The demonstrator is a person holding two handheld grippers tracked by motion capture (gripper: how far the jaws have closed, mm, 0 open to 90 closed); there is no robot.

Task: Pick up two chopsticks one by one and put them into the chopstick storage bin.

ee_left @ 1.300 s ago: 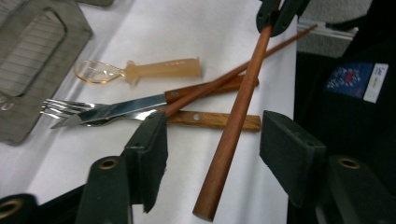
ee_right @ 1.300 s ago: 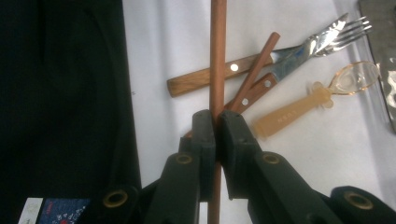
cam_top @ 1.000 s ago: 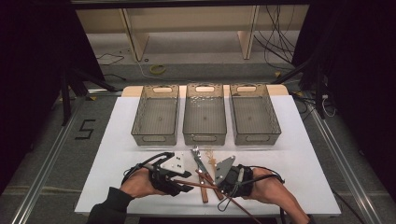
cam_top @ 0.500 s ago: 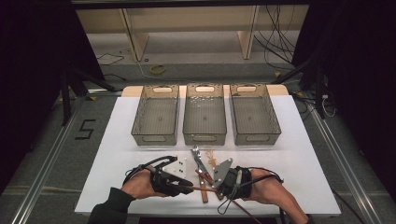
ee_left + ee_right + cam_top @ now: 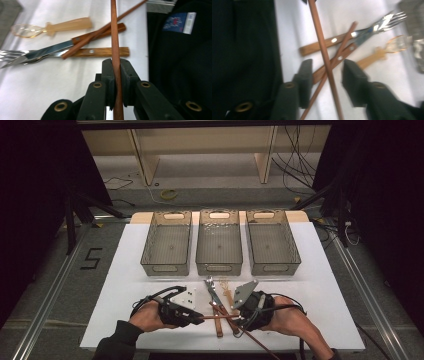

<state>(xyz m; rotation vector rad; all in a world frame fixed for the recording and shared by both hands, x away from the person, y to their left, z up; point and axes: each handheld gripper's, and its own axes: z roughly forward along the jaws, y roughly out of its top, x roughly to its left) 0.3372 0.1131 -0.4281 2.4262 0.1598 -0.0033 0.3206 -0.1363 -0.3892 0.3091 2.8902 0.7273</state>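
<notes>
A recording lab, as I see it from my remote station: a white worktop (image 5: pixel 125 285) stands on grey carpet between metal floor rails (image 5: pixel 47 295), black curtains (image 5: pixel 35 195) close off both sides of the frame, loose cables (image 5: pixel 295 165) trail at upper right, and a taped numeral "5" (image 5: pixel 91 258) marks the floor at left.

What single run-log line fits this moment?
left gripper: shut on chopstick | right gripper: jaws just opening, open | trays: empty
</notes>
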